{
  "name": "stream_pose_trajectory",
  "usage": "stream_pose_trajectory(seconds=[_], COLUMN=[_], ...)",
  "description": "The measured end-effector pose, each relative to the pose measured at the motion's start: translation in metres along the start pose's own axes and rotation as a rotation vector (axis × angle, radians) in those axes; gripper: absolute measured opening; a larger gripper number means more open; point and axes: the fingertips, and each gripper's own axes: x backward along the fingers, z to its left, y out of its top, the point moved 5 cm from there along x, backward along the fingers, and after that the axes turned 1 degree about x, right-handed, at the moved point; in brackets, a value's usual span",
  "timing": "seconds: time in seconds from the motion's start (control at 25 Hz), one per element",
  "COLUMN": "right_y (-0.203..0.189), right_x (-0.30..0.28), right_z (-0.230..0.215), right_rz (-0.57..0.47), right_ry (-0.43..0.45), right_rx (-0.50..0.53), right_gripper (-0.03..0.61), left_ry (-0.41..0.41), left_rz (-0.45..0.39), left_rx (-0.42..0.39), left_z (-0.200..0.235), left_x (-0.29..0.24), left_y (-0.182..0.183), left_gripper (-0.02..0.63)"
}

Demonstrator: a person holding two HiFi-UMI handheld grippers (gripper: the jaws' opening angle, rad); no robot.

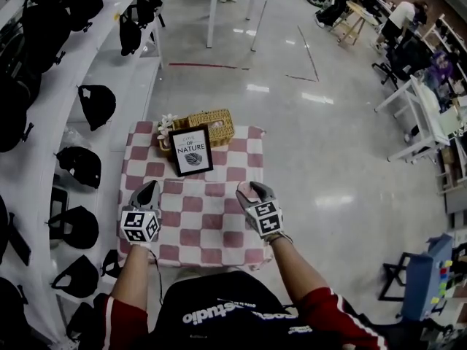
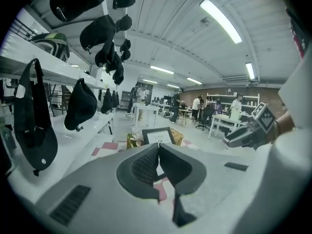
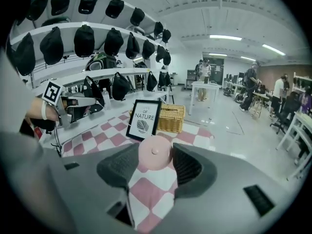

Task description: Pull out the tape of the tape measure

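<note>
Left gripper point(image 1: 150, 187) closed, right gripper point(image 1: 248, 189) clamped

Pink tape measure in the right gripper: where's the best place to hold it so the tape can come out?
By its round case, as now: the fingers of the right gripper pinch opposite sides of the pink tape measure at its rim, buttoned flat face toward the camera. The tape's end isn't visible; the shut, empty left gripper would probably pinch it wherever it emerges.
</note>
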Motion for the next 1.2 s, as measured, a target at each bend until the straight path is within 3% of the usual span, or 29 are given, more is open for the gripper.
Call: stream_pose_trajectory(seconds=[0.48,1.2], right_y=[-0.055,-0.092], right_x=[-0.059,-0.099], right_z=[-0.005,-0.011], right_rz=[0.120,0.149], right_ry=[0.013,-0.014], right_rx=[-0.116,-0.154], right_gripper=[0.221,0.222], left_ry=[0.079,0.126], left_rz=[0.121,0.200], left_rx=[0.020,0.081], left_z=[0.014,0.031], left_x=[-0.046,-0.086], left_y=[-0.062,-0.139], left_gripper=[0.008,0.008])
